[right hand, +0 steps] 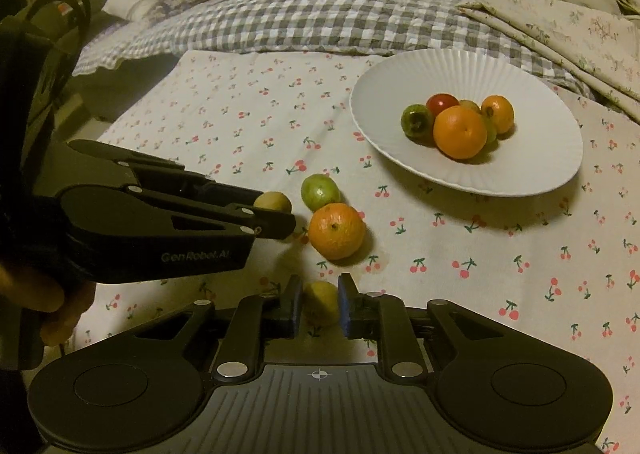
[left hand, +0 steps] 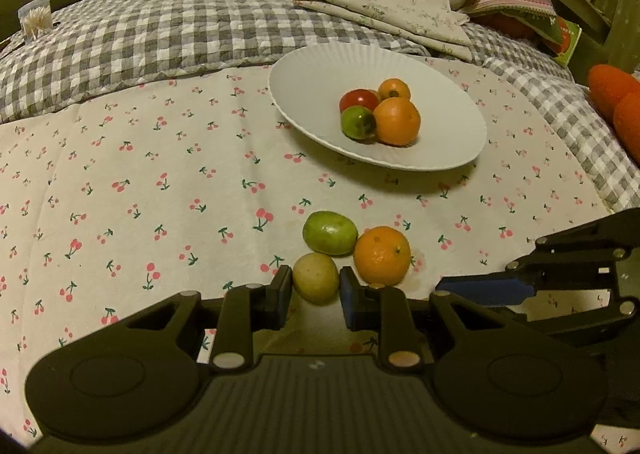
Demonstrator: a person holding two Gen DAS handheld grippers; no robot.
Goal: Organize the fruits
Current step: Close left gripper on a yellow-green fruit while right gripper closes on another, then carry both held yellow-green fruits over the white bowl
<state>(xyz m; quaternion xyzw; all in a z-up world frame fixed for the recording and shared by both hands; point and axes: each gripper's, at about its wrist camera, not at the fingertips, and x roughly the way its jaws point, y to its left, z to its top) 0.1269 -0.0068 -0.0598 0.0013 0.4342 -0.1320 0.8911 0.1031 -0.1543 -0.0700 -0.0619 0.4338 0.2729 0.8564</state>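
Low in the left wrist view, the left gripper (left hand: 315, 290) has its jaws around a yellow-green fruit (left hand: 315, 283) on the cherry-print cloth (left hand: 160, 181), pads just beside it. The right gripper (right hand: 319, 304) likewise brackets a yellow fruit (right hand: 320, 302); contact is unclear. An orange (right hand: 337, 230) and green fruit (right hand: 320, 191) lie beyond, the plate (right hand: 532, 173) upper right.

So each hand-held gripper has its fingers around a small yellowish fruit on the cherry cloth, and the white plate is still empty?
Not quite: the white plate already holds several fruits, including an orange, as the right wrist view shows. The rest holds: each hand-held gripper brackets a yellowish fruit.
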